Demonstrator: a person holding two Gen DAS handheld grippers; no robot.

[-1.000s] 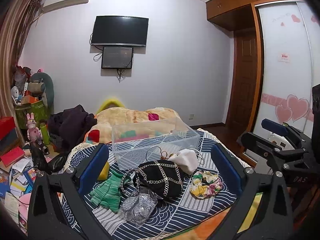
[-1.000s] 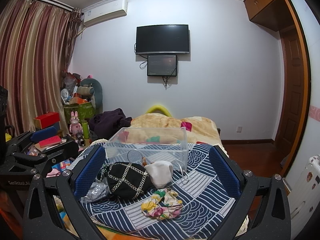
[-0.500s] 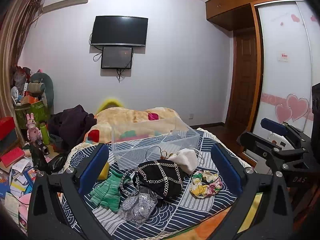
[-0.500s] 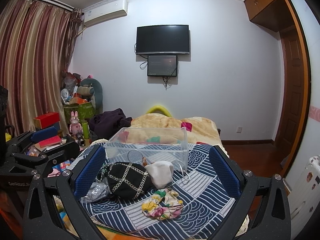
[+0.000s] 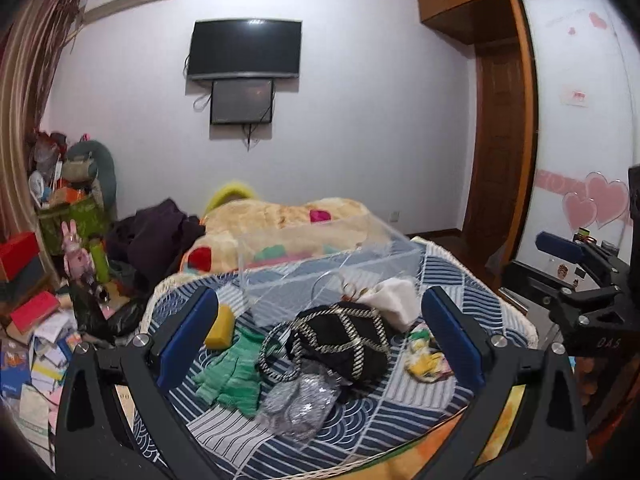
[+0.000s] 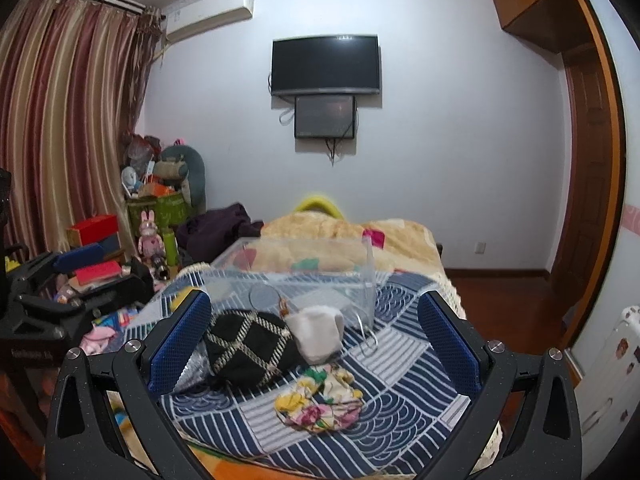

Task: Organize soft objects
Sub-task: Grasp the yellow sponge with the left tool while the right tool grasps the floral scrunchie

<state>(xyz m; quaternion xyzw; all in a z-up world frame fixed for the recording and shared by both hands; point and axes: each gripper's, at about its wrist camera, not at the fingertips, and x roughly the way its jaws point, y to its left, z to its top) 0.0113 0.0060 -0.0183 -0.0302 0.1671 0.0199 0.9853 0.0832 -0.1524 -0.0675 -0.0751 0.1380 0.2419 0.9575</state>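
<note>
Soft things lie on a blue patterned cloth [image 5: 400,408] on the bed: a black chain-strap bag [image 5: 344,340] [image 6: 248,344], a green glove [image 5: 232,376], a silver sequin pouch [image 5: 300,404], a white cloth piece [image 5: 394,304] [image 6: 318,332], a flowered scrunchie [image 5: 424,360] [image 6: 320,402] and a yellow sponge [image 5: 220,326]. A clear plastic box [image 5: 320,264] [image 6: 296,276] stands behind them. My left gripper [image 5: 320,344] is open and empty above the pile. My right gripper [image 6: 316,344] is open and empty above the bag and scrunchie.
A beige blanket [image 5: 280,220] covers the far bed. Dark clothes [image 5: 156,236] lie at its left. Boxes, books and toys [image 5: 52,300] crowd the floor at the left. A wardrobe and door [image 5: 500,140] stand at the right. Each gripper shows in the other's view [image 5: 576,292] [image 6: 60,288].
Both grippers have shifted slightly toward the bed; the objects look a little nearer. Nothing was taken hold of or moved.
</note>
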